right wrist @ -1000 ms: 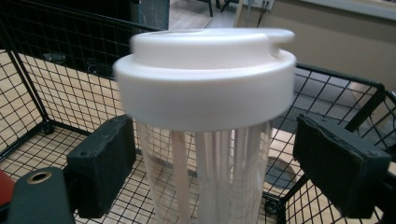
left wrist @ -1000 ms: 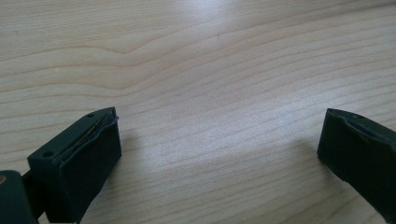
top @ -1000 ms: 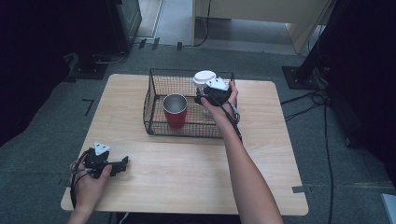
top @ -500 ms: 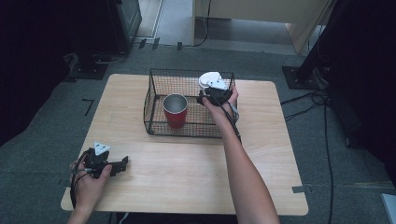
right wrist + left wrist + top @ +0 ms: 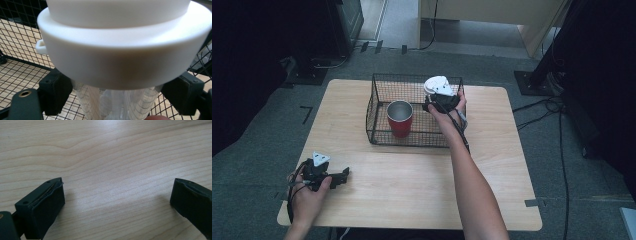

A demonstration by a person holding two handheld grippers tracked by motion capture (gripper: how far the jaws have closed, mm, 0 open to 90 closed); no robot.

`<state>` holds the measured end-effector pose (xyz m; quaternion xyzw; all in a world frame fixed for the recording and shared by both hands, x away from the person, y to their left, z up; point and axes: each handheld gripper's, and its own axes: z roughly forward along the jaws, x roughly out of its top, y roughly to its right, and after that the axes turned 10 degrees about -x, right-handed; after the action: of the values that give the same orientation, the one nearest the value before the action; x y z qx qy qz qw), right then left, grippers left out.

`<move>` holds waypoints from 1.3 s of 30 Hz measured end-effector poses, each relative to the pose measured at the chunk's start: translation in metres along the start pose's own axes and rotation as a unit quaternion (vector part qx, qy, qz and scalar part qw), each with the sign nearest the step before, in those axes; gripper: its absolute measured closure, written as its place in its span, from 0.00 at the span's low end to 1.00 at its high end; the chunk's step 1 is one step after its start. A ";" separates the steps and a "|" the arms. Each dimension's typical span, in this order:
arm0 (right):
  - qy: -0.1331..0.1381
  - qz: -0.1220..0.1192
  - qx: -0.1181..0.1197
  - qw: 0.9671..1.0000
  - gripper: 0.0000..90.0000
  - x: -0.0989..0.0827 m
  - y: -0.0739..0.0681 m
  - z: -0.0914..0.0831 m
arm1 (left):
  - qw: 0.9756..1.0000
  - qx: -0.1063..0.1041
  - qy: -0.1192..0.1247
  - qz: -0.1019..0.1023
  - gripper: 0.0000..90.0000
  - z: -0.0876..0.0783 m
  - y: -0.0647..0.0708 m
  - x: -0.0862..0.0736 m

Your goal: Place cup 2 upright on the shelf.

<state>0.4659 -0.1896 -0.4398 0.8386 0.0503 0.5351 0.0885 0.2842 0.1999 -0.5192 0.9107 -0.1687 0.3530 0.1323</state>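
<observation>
Since a second ago, my right hand-held gripper has been closing its jaws on the clear cup with the white lid and barely shifted; now they pinch it just under the lid, at the back right of the wire basket. Whether the cup still stands on the basket floor I cannot tell. The red cup stands inside the basket as before. My left hand-held gripper rests on the worktop, jaws spread, nothing between them. I judge the grasp done; lifting or moving the lidded cup remains.
</observation>
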 end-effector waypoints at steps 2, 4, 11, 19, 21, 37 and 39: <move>0.001 -0.001 0.002 1.000 0.18 0.000 0.000 0.000 | 1.000 0.000 0.000 0.000 0.00 0.000 0.000 0.000; -0.001 0.018 0.027 0.999 0.19 0.002 0.001 -0.001 | 1.000 0.001 -0.001 0.000 0.00 0.000 0.000 0.000; -0.001 0.053 0.090 0.995 0.19 0.001 0.001 0.001 | 1.000 0.000 0.000 0.000 0.00 0.000 0.000 0.000; -0.009 0.057 0.101 0.993 0.18 -0.001 0.004 0.000 | 1.000 0.001 0.000 0.000 0.00 0.000 0.000 0.000; -0.013 0.058 0.094 0.994 0.18 -0.001 0.002 -0.001 | 1.000 0.001 0.000 0.000 0.00 0.000 0.000 0.000; -0.005 0.047 0.106 0.993 0.00 0.002 0.001 -0.008 | 1.000 0.002 -0.001 0.001 0.00 0.000 0.000 0.000; 0.003 0.038 0.089 0.995 0.00 0.002 -0.001 -0.009 | 1.000 0.002 -0.001 0.001 0.00 0.000 0.000 0.000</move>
<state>0.4584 -0.1874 -0.4340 0.8431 0.0662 0.5336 -0.0072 0.2843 0.1994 -0.5194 0.9111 -0.1693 0.3527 0.1301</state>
